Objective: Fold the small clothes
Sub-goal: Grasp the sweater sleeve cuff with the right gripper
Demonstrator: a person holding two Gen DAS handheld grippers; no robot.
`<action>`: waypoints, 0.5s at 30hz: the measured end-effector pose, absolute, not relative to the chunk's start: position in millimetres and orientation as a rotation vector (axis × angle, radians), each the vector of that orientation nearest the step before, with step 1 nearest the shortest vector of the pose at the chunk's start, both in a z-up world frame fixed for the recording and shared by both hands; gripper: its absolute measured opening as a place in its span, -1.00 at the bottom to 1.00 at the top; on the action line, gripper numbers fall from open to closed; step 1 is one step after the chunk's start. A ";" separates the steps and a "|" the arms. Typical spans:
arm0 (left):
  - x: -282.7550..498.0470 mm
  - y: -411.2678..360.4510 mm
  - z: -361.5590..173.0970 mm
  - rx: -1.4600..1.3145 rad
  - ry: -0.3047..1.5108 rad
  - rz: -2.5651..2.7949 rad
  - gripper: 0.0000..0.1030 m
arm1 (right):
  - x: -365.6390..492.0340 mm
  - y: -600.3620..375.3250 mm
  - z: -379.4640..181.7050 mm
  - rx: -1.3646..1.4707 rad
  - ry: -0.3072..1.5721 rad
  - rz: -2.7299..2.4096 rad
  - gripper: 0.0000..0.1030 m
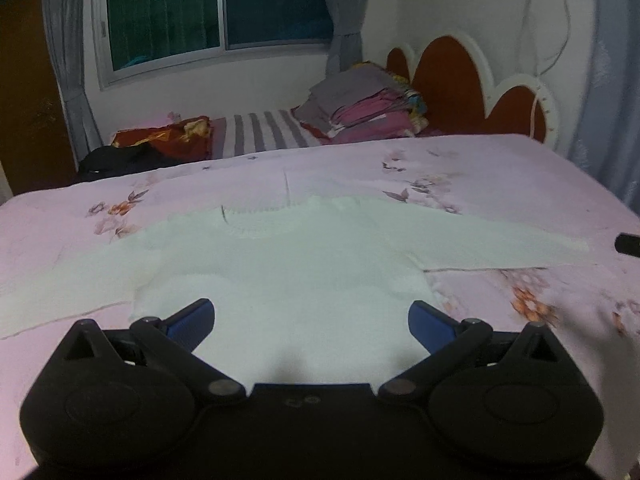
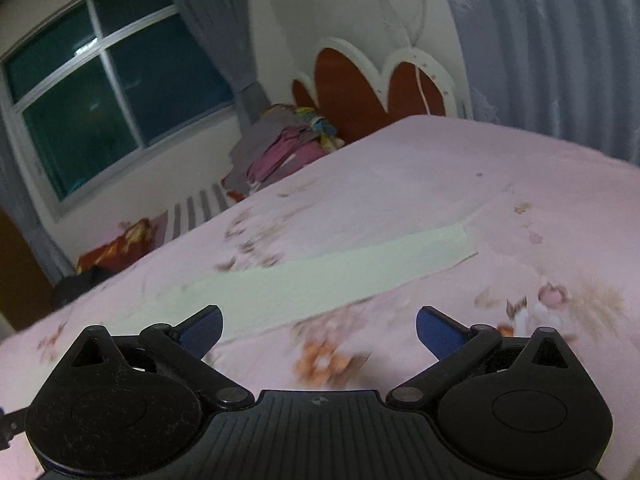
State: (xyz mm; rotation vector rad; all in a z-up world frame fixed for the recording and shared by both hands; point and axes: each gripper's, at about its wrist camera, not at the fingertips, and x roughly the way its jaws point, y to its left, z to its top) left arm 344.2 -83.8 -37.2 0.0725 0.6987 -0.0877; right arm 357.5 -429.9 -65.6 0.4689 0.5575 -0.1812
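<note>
folding has not begun, we judge: white top (image 1: 280,264) lies flat on the bed (image 1: 500,176), sleeves out at 9 and 3 o'clock. left fingers (image 1: 311,322) and right fingers (image 2: 319,330) both spread, empty.

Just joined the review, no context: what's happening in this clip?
A person with a handheld gripper in each hand is set to fold a white long-sleeved top spread flat on a pink floral bed. The left gripper hangs open over the top's body; the right gripper is open near one outstretched sleeve. Neither holds cloth, and no fold is made yet. Folded clothes are stacked by the headboard.
</note>
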 end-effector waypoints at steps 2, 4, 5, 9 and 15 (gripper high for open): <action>357.4 -95.8 -40.3 0.074 0.705 -0.079 0.99 | 379.2 -460.4 -79.7 0.508 0.591 -0.212 -0.08; 369.8 -107.2 -45.3 0.082 0.725 -0.066 1.00 | 396.7 -491.0 -97.6 0.580 0.605 -0.227 -0.08; 375.0 -111.9 -48.6 0.086 0.735 -0.061 1.00 | 404.1 -503.6 -105.5 0.607 0.610 -0.237 -0.08; 390.6 -125.7 -65.8 0.119 0.804 -0.036 1.00 | 432.9 -546.6 -142.3 0.706 0.645 -0.278 -0.09; 402.8 -129.6 -72.7 0.075 0.836 -0.017 1.00 | 455.9 -580.0 -175.5 0.766 0.683 -0.297 -0.09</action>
